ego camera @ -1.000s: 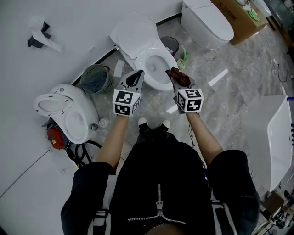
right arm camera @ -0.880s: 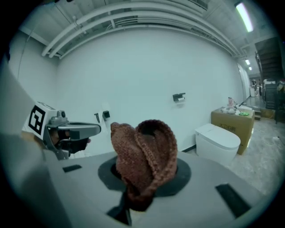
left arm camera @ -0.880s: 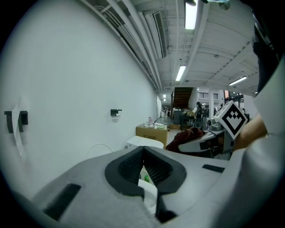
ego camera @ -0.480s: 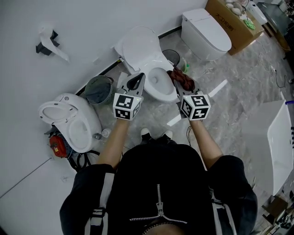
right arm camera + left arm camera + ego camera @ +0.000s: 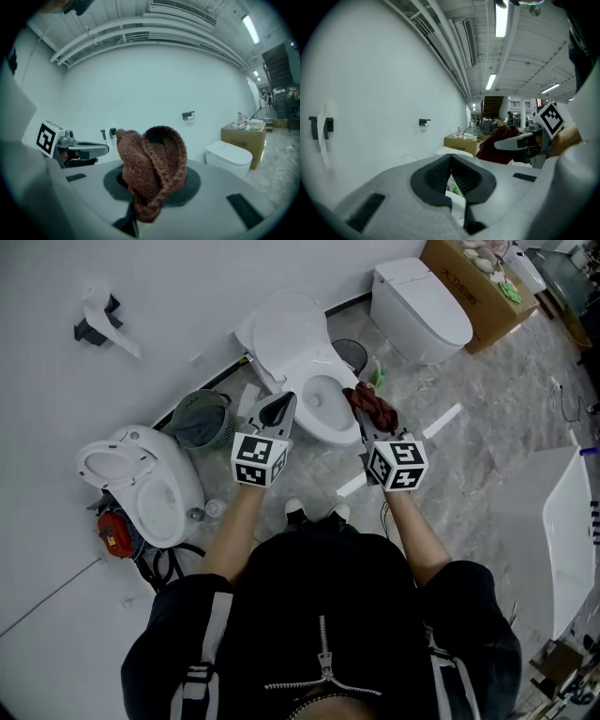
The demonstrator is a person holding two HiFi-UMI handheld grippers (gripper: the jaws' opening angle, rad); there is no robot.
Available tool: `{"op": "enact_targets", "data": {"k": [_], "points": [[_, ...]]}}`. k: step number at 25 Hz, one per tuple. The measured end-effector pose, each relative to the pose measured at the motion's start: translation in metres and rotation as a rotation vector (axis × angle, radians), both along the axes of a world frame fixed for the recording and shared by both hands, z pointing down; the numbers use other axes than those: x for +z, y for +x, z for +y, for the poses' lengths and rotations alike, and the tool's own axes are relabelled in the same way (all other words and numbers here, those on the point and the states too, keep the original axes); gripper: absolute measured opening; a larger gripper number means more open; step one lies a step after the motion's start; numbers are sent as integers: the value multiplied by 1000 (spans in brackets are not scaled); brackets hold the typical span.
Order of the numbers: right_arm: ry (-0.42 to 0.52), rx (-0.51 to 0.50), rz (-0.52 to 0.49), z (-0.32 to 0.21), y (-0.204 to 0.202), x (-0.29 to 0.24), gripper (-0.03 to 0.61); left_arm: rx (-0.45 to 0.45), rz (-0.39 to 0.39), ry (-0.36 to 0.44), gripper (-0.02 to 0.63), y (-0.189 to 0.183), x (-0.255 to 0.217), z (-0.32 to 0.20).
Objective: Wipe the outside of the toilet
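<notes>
Holding station above the white ceramic toilet [image 5: 286, 334], which stands lid raised against the wall directly ahead of the person, bowl open below both tools; outer surfaces not yet touched. Right tongs [image 5: 366, 420]: clamped on a brown knitted cloth [image 5: 152, 171], bunched into a wad that rises above the tips with loose folds hanging free. Left tongs [image 5: 451, 156]: closed tip to tip, nothing between them, level beside the right pair. Hazards, as judged: the cloth seems pinched at one part only, so dragging it over curved ceramic could pull it loose. It appears to sit over the bowl's near edge, so a slip here would likely drop it inside. A thin fold under the tips could let the hard ends scrape the glaze. Green round waste bin [image 5: 199, 418] stands close on the person's left of the toilet and a small black bin [image 5: 349, 331] on the right, both liable to be knocked in a low sweep round the base.
</notes>
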State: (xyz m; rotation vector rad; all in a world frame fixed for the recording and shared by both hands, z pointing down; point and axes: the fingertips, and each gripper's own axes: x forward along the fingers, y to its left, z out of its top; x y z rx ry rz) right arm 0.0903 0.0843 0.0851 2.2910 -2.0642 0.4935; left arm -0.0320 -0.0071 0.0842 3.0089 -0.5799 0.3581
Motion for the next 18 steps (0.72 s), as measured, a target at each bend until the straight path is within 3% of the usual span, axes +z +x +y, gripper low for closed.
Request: {"op": "enact_targets", "data": {"k": [18], "points": [[9,5,-6,5,-15,-8,83,11,16,-28,8,-12,0,3]]}}
